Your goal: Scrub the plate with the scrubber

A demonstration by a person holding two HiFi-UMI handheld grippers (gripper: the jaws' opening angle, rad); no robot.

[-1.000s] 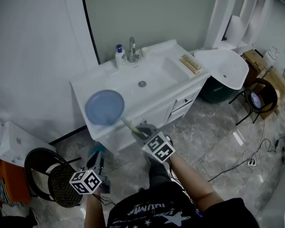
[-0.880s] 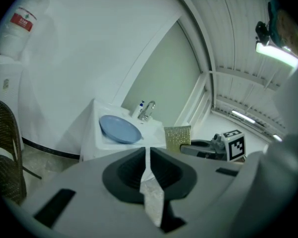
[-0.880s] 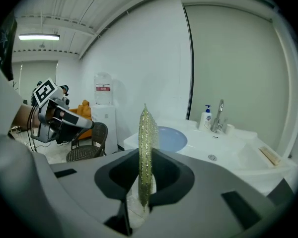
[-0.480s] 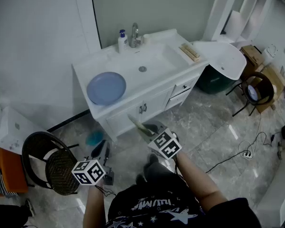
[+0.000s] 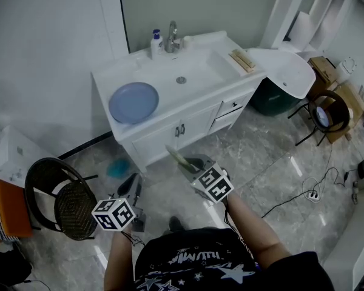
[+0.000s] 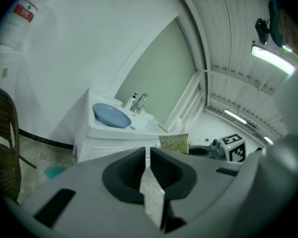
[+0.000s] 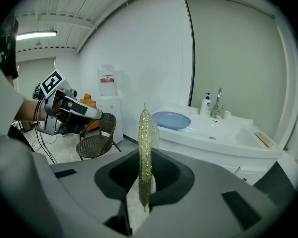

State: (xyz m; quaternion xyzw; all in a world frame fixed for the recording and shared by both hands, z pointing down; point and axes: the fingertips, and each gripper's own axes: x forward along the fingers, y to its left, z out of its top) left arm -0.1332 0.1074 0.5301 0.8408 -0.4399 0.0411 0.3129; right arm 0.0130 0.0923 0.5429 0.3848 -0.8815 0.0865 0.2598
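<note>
Standing against the wall, the white vanity is the biggest thing ahead, its countertop level and its basin sunk in the middle. A wicker chair sits on the marble floor to the left, just beside the left gripper.

The blue plate lies flat on the countertop left of the basin, face up, well apart from both grippers. Both gripper views look up towards it across the cabinet front, where it shows as a shallow blue oval.

The right gripper points towards the cabinet doors and its jaws pinch the scrubber by its lower end. The scrubber is a thin, glittery yellow-green pad. Its long axis runs straight out of the jaws, and in the right gripper view it stands upright and edge-on. In the left gripper view its broad face shows.

The left gripper's jaws are pressed almost together, with a thin slit between the pads and no object in it.

Between the grippers and the cabinet lies floor with a small teal thing near the cabinet's foot. A faucet and a soap bottle stand behind the basin. A wooden piece lies at the counter's right end.
</note>
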